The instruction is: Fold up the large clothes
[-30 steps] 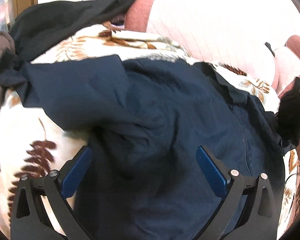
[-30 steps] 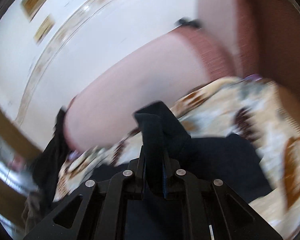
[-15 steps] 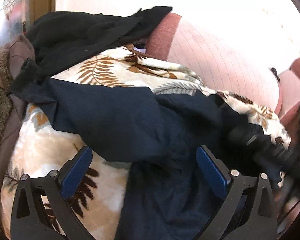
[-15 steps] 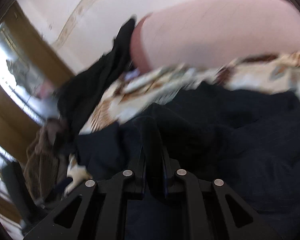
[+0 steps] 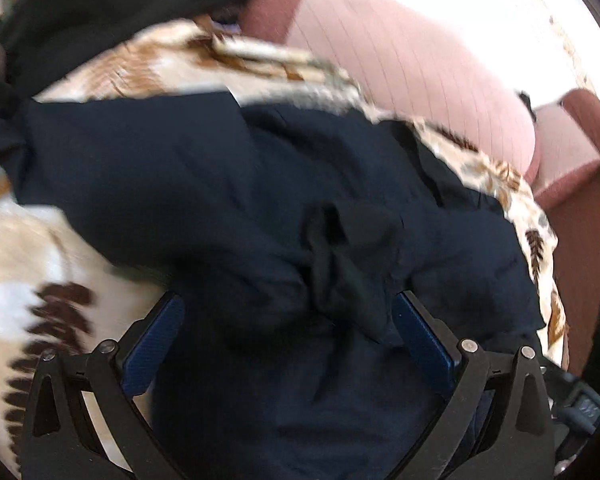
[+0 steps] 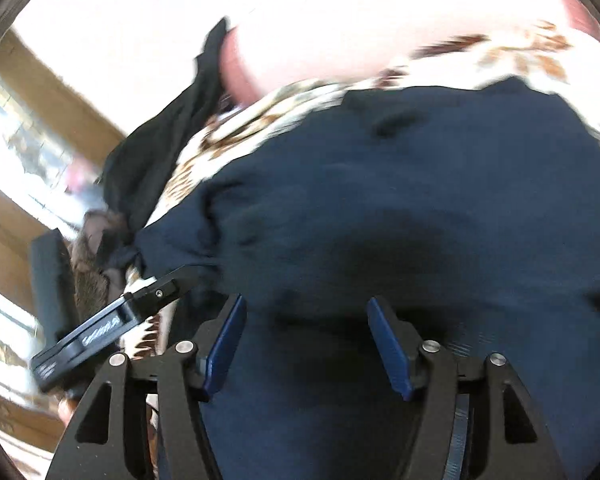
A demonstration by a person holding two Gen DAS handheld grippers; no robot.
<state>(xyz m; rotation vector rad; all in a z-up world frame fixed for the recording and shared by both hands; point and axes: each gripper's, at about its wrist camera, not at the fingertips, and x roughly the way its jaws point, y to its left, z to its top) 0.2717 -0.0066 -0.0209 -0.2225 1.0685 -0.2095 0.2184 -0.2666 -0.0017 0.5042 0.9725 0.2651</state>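
Note:
A dark navy jacket (image 5: 204, 184) lies crumpled on a leaf-patterned blanket (image 5: 32, 248). A folded-over flap makes a dark bunch (image 5: 340, 256) near its middle. My left gripper (image 5: 288, 312) hovers over the jacket's near part, jaws wide, nothing pinched. In the right wrist view the same jacket (image 6: 440, 184) fills the frame. My right gripper (image 6: 306, 312) is above it with jaws opening; the cloth lies below the blue pads (image 6: 388, 344), not pressed between them. The left gripper's black body (image 6: 112, 320) shows at lower left.
A pink padded headboard (image 5: 412, 68) rises behind the blanket. A black garment (image 5: 112, 8) is draped at the far left, with a brown furry one (image 6: 92, 276) beside it. A reddish-brown cabinet (image 5: 580, 216) stands at the right.
My right gripper held a fold of the navy cloth, swung down and left over the jacket, and has let it go with jaws spread. The left gripper stayed open and shifted slightly.

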